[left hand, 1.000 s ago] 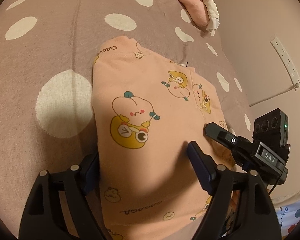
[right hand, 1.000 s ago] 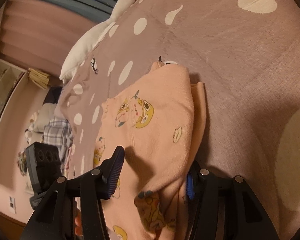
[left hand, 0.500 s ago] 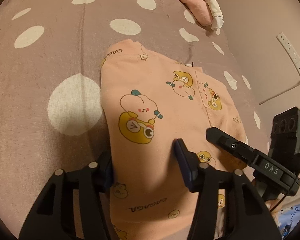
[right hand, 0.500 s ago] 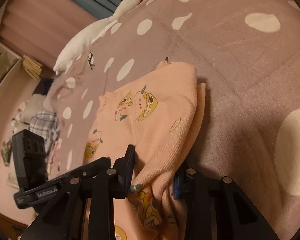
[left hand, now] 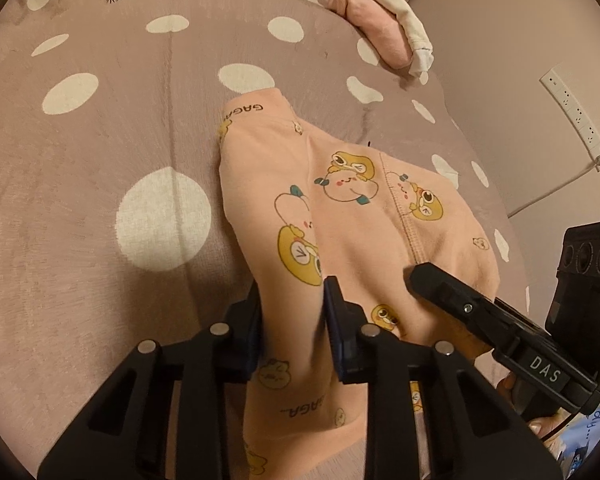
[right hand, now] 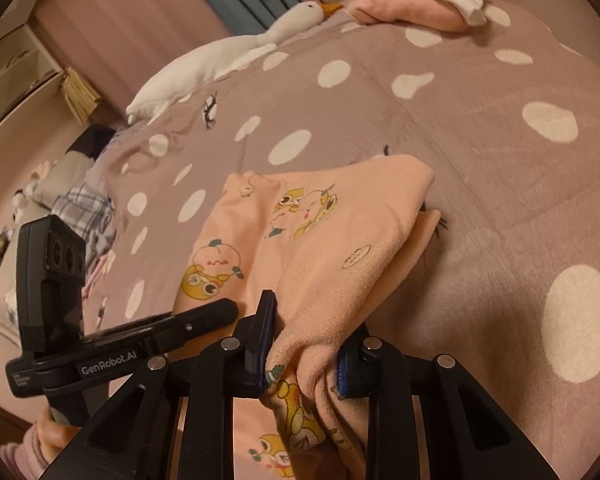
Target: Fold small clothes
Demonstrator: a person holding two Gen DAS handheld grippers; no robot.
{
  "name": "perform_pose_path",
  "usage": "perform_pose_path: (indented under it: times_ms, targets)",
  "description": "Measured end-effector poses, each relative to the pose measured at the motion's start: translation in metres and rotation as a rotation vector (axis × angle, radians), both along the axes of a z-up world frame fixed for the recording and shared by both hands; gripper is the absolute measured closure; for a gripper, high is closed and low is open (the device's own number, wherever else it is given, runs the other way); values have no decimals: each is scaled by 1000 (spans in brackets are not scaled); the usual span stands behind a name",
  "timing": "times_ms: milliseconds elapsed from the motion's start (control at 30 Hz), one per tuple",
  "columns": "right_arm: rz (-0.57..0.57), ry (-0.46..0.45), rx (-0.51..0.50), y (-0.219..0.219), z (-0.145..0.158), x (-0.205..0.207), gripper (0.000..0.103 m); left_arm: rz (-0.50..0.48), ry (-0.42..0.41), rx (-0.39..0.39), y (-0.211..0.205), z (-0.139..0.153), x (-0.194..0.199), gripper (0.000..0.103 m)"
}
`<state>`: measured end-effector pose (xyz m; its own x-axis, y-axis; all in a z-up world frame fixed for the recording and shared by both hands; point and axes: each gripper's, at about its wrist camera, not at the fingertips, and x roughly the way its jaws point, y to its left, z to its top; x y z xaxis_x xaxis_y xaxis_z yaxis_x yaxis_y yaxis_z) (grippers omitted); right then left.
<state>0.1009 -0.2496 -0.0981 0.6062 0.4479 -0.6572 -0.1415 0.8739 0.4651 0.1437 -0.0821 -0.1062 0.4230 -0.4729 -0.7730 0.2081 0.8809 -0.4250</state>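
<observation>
A small peach garment (left hand: 364,216) with cartoon prints lies partly folded on the mauve polka-dot bed cover (left hand: 100,152). My left gripper (left hand: 292,320) is shut on the garment's near left edge and lifts it. My right gripper (right hand: 304,344) is shut on the garment (right hand: 312,232) at its near right edge, with cloth bunched between the jaws. The right gripper also shows at the right of the left wrist view (left hand: 480,312), and the left gripper shows at the left of the right wrist view (right hand: 172,328). The garment's near end hangs below both grippers.
A folded pink and white pile (left hand: 380,28) lies at the far side of the bed, also seen in the right wrist view (right hand: 416,0). A white goose plush (right hand: 228,56) lies along the far edge. A power strip (left hand: 576,116) hangs on the right wall. Plaid clothes (right hand: 84,212) lie off the bed's left.
Both grippers have closed from open onto the garment's near edge and pulled it up and back. The cloth now bunches and lifts where it lay flat.
</observation>
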Motion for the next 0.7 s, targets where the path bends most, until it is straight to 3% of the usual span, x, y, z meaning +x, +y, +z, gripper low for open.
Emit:
perform_pose_path:
  times_ms: [267, 400, 567, 700]
  targets:
    - [54, -62, -5, 24, 17, 8, 76, 33, -51, -1, 17, 14, -6, 77]
    - [87, -91, -9, 37, 25, 15, 76, 30, -39, -2, 25, 11, 1, 77]
    - [60, -65, -34, 33, 24, 22, 77, 52, -4, -45, 35, 1, 2, 76]
    - [-20, 6, 10, 2, 10, 16, 77, 35, 18, -62, 35, -2, 2, 68]
